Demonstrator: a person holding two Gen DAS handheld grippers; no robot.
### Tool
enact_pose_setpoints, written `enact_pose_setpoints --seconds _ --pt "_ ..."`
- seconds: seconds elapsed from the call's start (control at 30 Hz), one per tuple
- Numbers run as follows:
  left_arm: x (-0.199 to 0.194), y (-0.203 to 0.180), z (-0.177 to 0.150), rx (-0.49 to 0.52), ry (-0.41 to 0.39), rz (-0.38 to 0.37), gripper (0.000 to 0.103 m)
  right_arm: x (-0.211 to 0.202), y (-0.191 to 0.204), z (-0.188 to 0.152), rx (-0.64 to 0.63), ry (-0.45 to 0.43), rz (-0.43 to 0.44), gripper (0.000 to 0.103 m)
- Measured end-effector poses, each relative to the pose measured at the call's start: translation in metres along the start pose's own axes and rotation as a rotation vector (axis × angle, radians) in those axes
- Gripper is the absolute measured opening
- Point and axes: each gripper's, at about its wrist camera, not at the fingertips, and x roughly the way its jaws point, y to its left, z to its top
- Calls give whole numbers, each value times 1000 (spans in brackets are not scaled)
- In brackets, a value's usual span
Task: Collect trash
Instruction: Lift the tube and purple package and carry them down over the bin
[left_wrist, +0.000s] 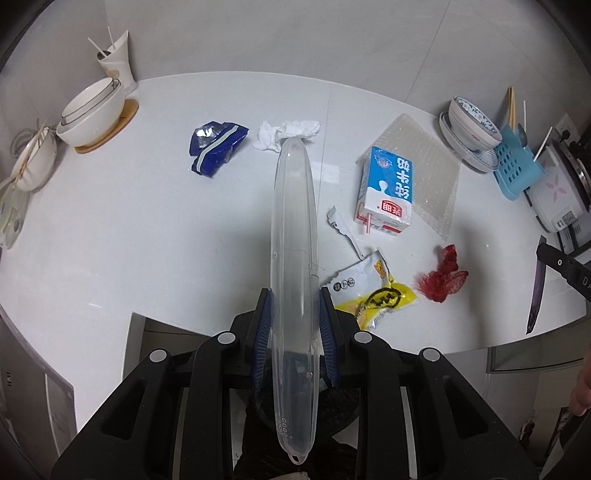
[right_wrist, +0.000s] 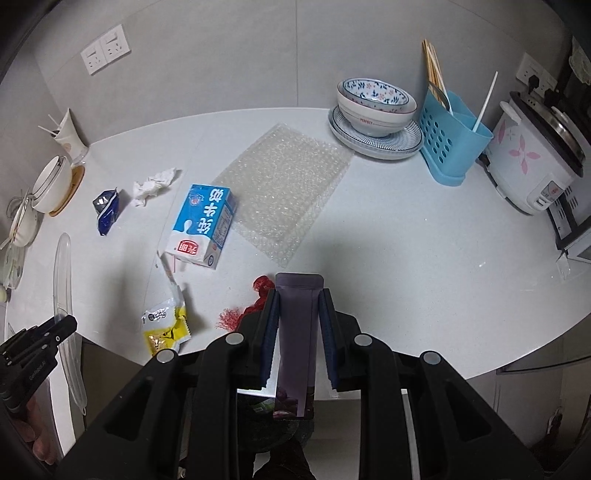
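Both grippers are loaded. The left gripper (left_wrist: 294, 314) is clamped on a clear plastic lid (left_wrist: 293, 236), held edge-on above the white counter (left_wrist: 129, 229). The right gripper (right_wrist: 299, 314) is pinched tight on a flat purple pouch (right_wrist: 297, 325) standing upright between its blue pads.

Trash on the counter: a milk carton (right_wrist: 203, 225) lying partly on a sheet of bubble wrap (right_wrist: 284, 192), a yellow snack wrapper (right_wrist: 164, 326) near the front edge, red mesh netting (left_wrist: 441, 280) just beside the right gripper, a blue wrapper (left_wrist: 216, 147) and a crumpled tissue (left_wrist: 284, 133) further back. A torn white strip (left_wrist: 343, 229) sits between carton and yellow wrapper.
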Motion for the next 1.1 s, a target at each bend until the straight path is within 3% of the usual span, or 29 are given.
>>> enact_pose_setpoints --seconds 0.5,1.1 --pt "-22 -9 -44 8 -19 -19 25 -22 25 -39 -66 -30 82 21" --pt "-16 -6 -111 -31 2 -26 25 -8 49 -93 -170 -13 171 21"
